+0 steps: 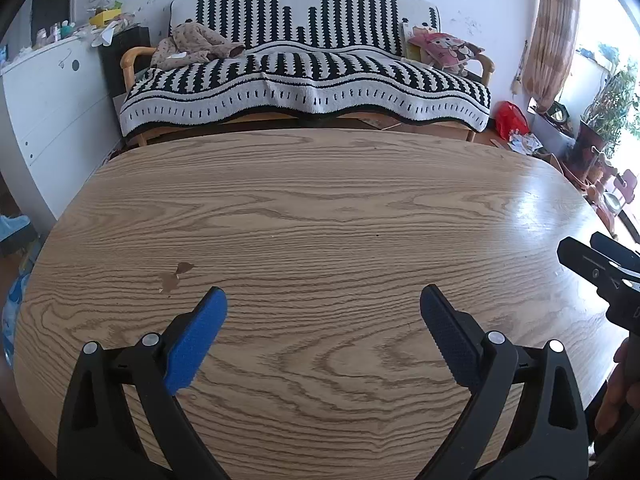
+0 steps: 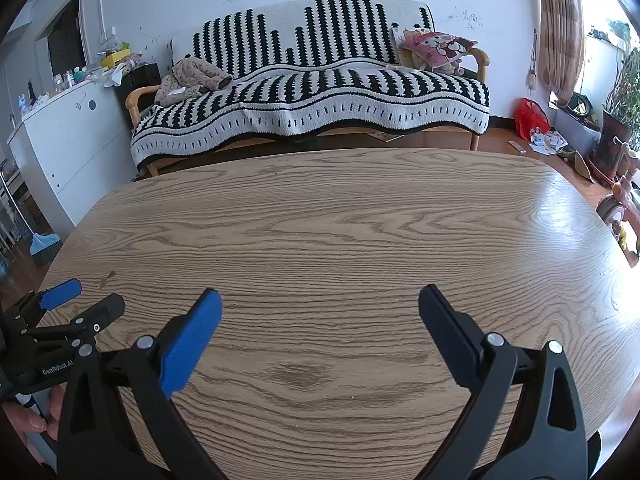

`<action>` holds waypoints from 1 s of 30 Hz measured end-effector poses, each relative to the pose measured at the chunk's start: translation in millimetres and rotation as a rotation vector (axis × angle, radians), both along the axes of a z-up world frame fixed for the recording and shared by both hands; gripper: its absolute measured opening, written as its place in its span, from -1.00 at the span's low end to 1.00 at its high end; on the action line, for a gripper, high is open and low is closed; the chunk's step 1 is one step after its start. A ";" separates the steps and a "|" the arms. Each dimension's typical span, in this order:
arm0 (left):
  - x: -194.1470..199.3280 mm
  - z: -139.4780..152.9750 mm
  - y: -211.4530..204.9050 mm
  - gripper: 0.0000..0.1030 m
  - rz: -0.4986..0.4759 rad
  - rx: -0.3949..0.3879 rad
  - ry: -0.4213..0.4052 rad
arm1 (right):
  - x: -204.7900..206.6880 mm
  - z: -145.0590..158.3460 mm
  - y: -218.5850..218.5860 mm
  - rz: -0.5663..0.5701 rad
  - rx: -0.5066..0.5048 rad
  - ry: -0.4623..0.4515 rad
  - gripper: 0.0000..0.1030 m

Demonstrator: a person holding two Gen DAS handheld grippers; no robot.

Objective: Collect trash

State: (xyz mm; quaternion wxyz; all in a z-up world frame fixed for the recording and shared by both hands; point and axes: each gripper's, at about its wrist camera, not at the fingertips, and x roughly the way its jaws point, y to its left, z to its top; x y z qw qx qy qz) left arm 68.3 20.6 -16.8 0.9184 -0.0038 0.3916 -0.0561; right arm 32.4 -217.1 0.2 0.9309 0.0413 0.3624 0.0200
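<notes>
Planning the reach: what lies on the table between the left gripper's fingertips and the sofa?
Bare wood, apart from a small brown stain left of the left gripper, up to the table's far edge; seen in both wrist views.

Premises: a home living room. Ahead of the grippers, past a wood-grain table (image 1: 320, 216), stands 1 sofa (image 1: 304, 80) under a black-and-white throw, with a cartoon pillow (image 1: 444, 46). Ahead-left, a cluttered white cabinet (image 1: 52, 96); ahead-right, a checked curtain (image 1: 554, 28) and plants (image 1: 612, 100).
</notes>
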 end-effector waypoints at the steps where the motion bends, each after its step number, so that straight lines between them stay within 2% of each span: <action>1: -0.2 -0.1 -0.1 0.83 0.000 -0.001 0.000 | -0.5 -0.5 0.1 0.000 0.000 0.000 0.85; 30: -0.2 -5.4 -0.2 0.83 0.004 0.005 0.007 | -1.3 0.5 -1.5 0.003 -0.007 0.000 0.85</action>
